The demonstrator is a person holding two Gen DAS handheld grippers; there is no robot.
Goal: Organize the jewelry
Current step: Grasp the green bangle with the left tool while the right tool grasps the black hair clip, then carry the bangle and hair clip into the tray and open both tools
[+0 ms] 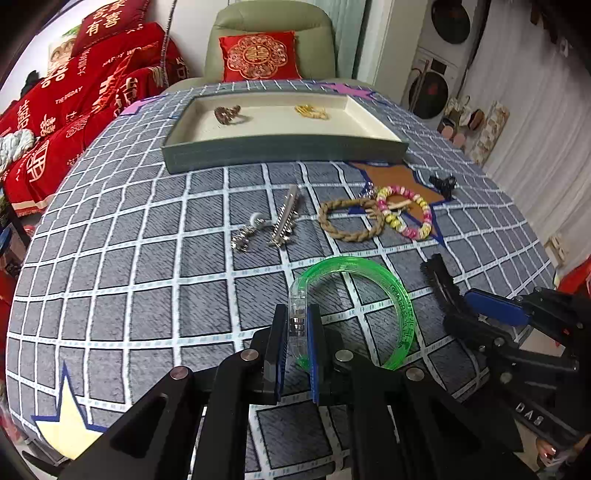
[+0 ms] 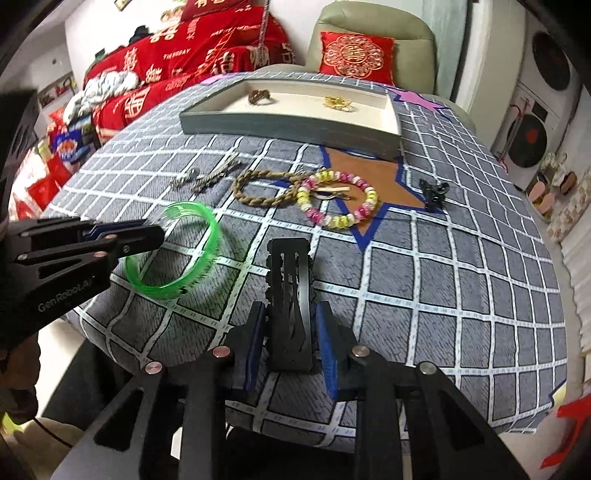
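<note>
Since both pieces go to the tray (image 1: 284, 149), we pinch the bangle (image 1: 369, 273) in the left hand-held gripper (image 1: 297, 332) and the black clip (image 2: 290, 295) in the right hand-held gripper (image 2: 291, 350).

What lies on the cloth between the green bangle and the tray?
In the left wrist view, between the green bangle held by the left gripper and the tray lie two silver hair clips; the rope bracelet lies to the right.

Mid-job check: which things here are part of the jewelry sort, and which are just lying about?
Job: green bangle in the left gripper; black hair clip in the right gripper; tray; rope bracelet; bead bracelet; silver clips; small black clip.

Lying about: red cushion; armchair; red bedding.
</note>
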